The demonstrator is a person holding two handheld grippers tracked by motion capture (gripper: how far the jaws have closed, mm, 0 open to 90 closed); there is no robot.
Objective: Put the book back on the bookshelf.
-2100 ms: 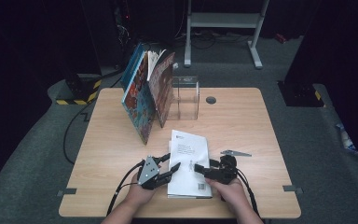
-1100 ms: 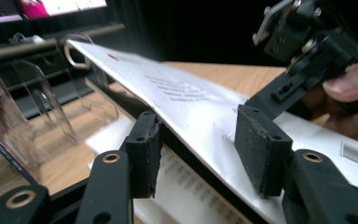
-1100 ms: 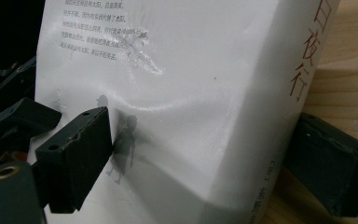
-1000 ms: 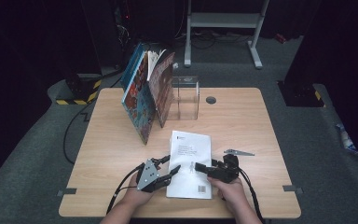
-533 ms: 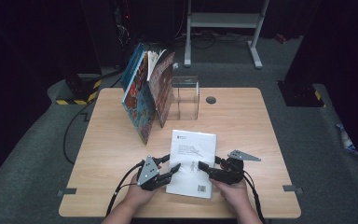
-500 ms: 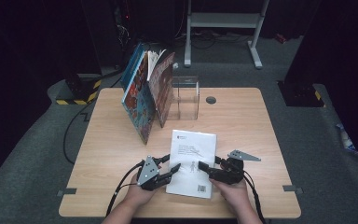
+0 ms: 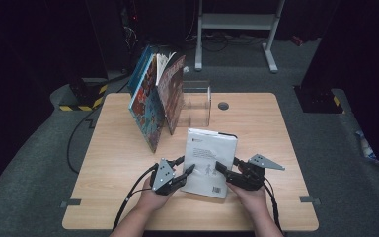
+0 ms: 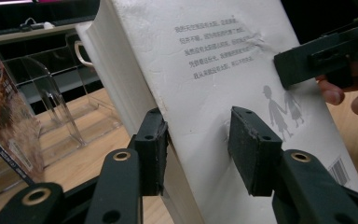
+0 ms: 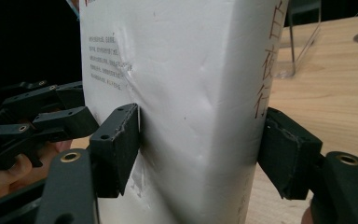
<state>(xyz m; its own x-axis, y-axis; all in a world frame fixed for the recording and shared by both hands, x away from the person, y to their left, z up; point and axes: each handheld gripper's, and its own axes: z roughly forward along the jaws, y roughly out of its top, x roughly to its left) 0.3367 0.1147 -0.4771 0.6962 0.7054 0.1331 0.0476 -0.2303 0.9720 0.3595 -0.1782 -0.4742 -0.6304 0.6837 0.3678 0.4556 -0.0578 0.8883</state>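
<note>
A thick white book [image 7: 209, 158] with a red-lettered spine is held tilted up over the table's near middle, back cover toward me. My left gripper [image 7: 186, 165] grips its left edge. In the left gripper view one pad [image 8: 254, 154] dents the cover [image 8: 223, 60] and the other sits on the page side. My right gripper [image 7: 226, 164] clamps the spine edge, a pad on each face of the book [image 9: 182, 70]. Both grippers' jaws have just been closing with the book between them.
Several colourful picture books [image 7: 155, 101] lean against a clear acrylic bookstand [image 7: 199, 101] at the back of the wooden table [image 7: 276, 128]. A round cable hole [image 7: 223, 105] lies behind the stand. A metal frame [image 7: 237, 22] stands on the floor beyond.
The book, lying flat before, now rises at an angle. The right gripper rose a little and closed on the book's spine edge. The left gripper kept its place and tightened.
</note>
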